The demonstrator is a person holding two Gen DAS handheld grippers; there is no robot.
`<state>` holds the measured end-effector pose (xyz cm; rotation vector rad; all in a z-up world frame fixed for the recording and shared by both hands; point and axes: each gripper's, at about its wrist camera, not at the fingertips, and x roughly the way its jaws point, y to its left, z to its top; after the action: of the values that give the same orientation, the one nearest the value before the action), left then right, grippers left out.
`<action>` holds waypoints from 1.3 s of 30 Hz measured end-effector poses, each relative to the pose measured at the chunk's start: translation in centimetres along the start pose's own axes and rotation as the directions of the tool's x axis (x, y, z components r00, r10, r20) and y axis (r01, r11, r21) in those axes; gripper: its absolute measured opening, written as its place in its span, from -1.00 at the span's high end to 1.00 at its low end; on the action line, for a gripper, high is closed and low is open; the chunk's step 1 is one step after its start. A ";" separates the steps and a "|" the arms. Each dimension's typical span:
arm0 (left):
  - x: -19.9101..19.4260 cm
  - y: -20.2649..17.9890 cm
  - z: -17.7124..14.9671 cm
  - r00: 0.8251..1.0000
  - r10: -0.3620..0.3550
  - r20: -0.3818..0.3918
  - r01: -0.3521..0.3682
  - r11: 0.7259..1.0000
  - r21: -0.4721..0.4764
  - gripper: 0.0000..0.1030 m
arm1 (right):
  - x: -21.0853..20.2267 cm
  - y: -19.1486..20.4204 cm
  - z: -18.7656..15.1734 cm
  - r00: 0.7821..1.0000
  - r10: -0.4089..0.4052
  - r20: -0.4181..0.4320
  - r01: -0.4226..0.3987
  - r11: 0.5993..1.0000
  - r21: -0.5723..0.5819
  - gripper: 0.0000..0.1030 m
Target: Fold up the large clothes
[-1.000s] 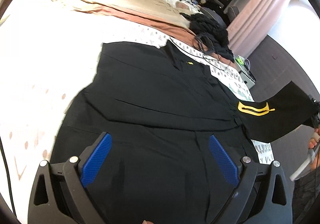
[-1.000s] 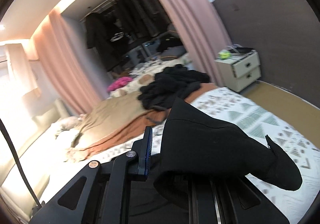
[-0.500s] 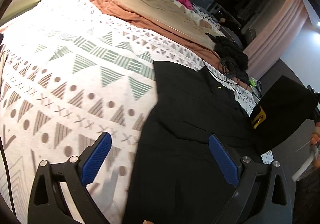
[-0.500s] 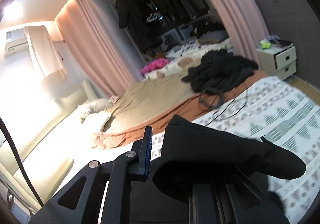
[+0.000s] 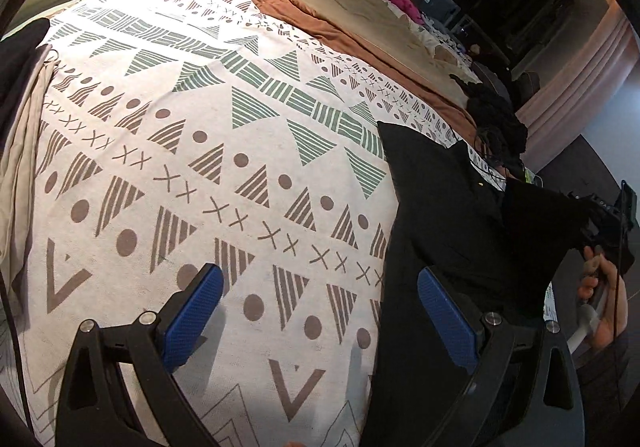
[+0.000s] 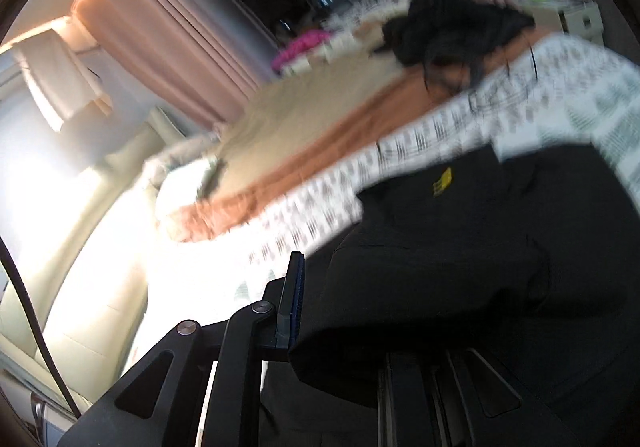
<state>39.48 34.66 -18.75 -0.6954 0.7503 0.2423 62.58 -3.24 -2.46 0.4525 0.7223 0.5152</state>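
A large black garment [image 5: 440, 231] lies on the patterned bedspread [image 5: 240, 151], at the right of the left wrist view. My left gripper [image 5: 320, 311] hovers open over the bedspread at the garment's left edge, with nothing between its blue pads [image 5: 196, 311]. At the far right, a hand [image 5: 600, 287] holds my right gripper [image 5: 608, 223], which is lifting the black sleeve [image 5: 540, 231]. In the blurred right wrist view, the right gripper [image 6: 316, 287] is shut on that sleeve [image 6: 400, 307]. The cloth hides one finger. The garment body, with a yellow mark [image 6: 442, 179], lies beyond.
Rust and tan blankets [image 5: 360, 19] cover the far part of the bed. A heap of black clothes [image 5: 496, 123] sits near its far right corner. Grey and dark cloth [image 5: 20, 95] hangs at the left edge. Pink curtains [image 6: 168, 31] and a nightstand [image 6: 568, 11] stand behind.
My left gripper has swung left, from over the black garment to over the patterned bedspread. The right gripper has dropped and carried the sleeve in over the garment body.
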 end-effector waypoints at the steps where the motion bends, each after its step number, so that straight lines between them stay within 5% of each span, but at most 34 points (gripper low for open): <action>1: 0.0 0.0 0.0 1.000 0.001 -0.002 -0.001 1.000 0.002 -0.94 | 0.9 0.2 -0.3 1.000 -0.013 -0.024 0.013 1.000 0.006 0.47; 2: 0.1 0.0 0.0 1.000 0.001 -0.004 -0.001 1.000 0.005 -0.94 | 2.3 -0.3 -0.9 0.998 -0.006 -0.065 0.008 1.000 0.017 0.13; 3: 0.0 0.1 0.0 1.000 0.003 -0.005 -0.003 1.000 0.008 -0.94 | 3.2 -0.3 -1.2 0.995 0.015 -0.096 -0.012 1.000 0.028 -0.87; 4: 0.0 0.1 0.0 1.000 0.005 -0.006 -0.005 1.000 0.011 -0.94 | 4.4 -0.7 -1.9 0.991 0.035 -0.133 -0.030 0.999 0.042 -1.00; 9: 0.3 -0.9 0.5 1.000 0.008 -0.017 -0.008 0.999 0.036 -0.94 | 6.7 -1.8 -3.2 0.980 0.006 -0.200 -0.011 1.000 -0.022 -1.00; 15: 0.6 -3.3 0.9 1.000 0.005 -0.022 -0.004 0.997 0.074 -0.94 | 4.1 -2.4 -3.9 0.979 -0.036 -0.198 0.019 0.996 -0.091 -1.00; 22: 1.5 -7.9 0.6 0.999 0.007 -0.052 0.001 0.989 0.149 -0.94 | 1.1 -7.0 -4.1 0.967 0.022 -0.253 -0.002 0.997 0.076 -1.00; 28: 2.4 -13.3 0.1 0.998 0.027 -0.061 -0.011 0.968 0.251 -0.94 | -4.2 -9.8 -6.1 0.985 0.028 -0.169 -0.013 0.996 0.086 -1.00; 32: 4.2 -17.6 -0.9 0.995 0.045 -0.088 -0.013 0.942 0.336 -0.94 | -7.4 -12.7 -8.1 0.988 -0.122 -0.099 0.129 0.989 0.066 -1.00; 35: 5.7 -20.9 -1.8 0.994 0.029 -0.103 0.011 0.930 0.368 -0.94 | -7.7 -14.5 -7.6 0.990 -0.051 -0.128 0.067 0.990 0.123 -1.00; 39: 8.1 -25.2 -3.2 0.992 0.025 -0.121 0.028 0.908 0.418 -0.94 | -9.6 -14.8 -6.7 0.992 -0.107 -0.073 0.113 0.990 0.084 -1.00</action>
<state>54.61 13.28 -13.65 -0.3017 0.8865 0.0304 55.83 -19.08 -10.33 0.4763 0.8337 0.3981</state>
